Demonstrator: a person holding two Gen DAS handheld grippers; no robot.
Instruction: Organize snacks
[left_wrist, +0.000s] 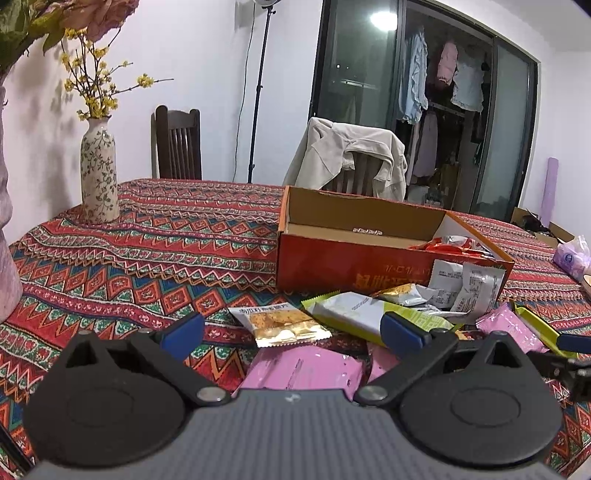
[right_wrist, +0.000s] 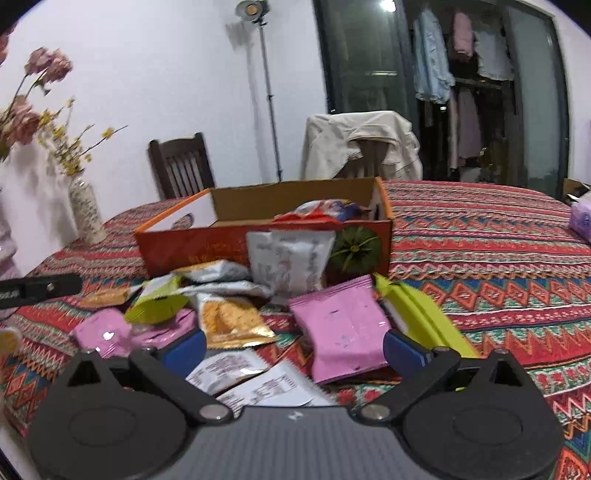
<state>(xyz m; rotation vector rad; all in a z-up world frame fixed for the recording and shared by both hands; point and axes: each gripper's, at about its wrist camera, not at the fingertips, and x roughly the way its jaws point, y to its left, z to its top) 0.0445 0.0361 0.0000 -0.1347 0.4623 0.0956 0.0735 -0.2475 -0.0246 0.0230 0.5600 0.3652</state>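
Observation:
An orange cardboard box (left_wrist: 332, 262) stands open on the patterned tablecloth, with a few red and white packets (left_wrist: 448, 244) inside; it also shows in the right wrist view (right_wrist: 207, 247). A pile of snack packets lies in front of it: a gold cracker packet (left_wrist: 284, 325), a green-and-white bar (left_wrist: 362, 314), pink packets (left_wrist: 303, 369) and white packets (left_wrist: 469, 284). My left gripper (left_wrist: 291, 334) is open and empty above the pile. My right gripper (right_wrist: 293, 349) is open and empty above a pink packet (right_wrist: 343, 328) and a gold packet (right_wrist: 232, 321).
A flowered vase (left_wrist: 99, 173) stands at the table's far left. Two chairs (left_wrist: 179, 142) stand behind the table, one draped with a beige jacket (left_wrist: 347, 155). A purple tissue pack (left_wrist: 572, 254) lies at the right edge. A lamp stand (left_wrist: 258, 88) is by the wall.

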